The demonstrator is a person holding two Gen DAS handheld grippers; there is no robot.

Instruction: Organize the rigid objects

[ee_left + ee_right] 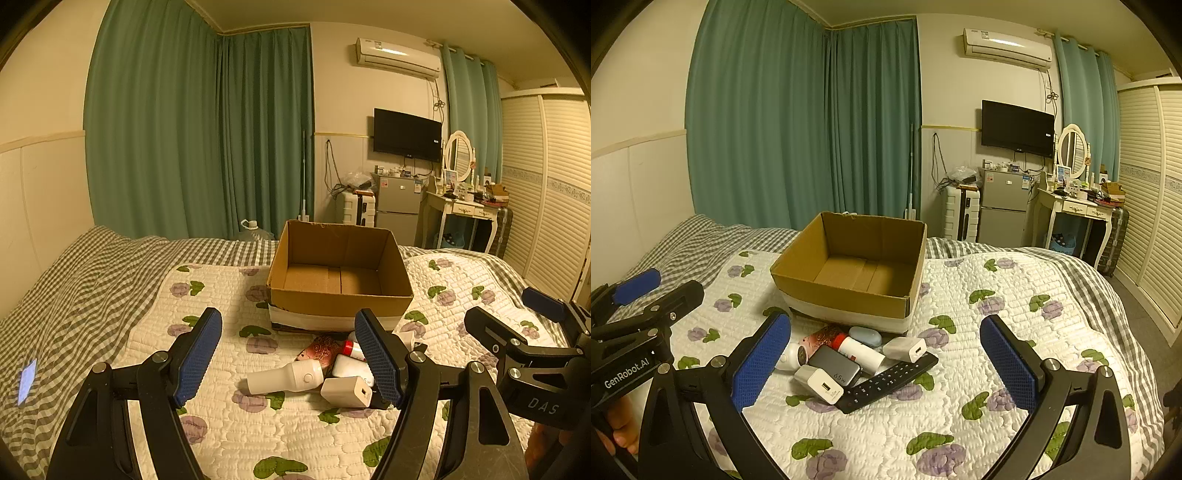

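An open, empty cardboard box (338, 308) (846, 302) stands on the bed. In front of it lies a pile of small objects: a white handheld device (284, 376) (792, 356), a white charger (347, 391) (822, 384), a grey power bank (836, 367), a black remote (888, 380), a white tube with a red cap (858, 350), a second white charger (905, 349), a pale blue oval case (866, 336) and a reddish patterned item (321, 350). My left gripper (291, 363) is open above the pile. My right gripper (886, 363) is open above it too.
The bed has a floral quilt (997, 332) over a checked sheet (74, 280). A lit phone (27, 380) lies at the left. Green curtains, a fridge (1003, 210), a dressing table (1071, 210) and a wardrobe (1148, 192) stand beyond the bed.
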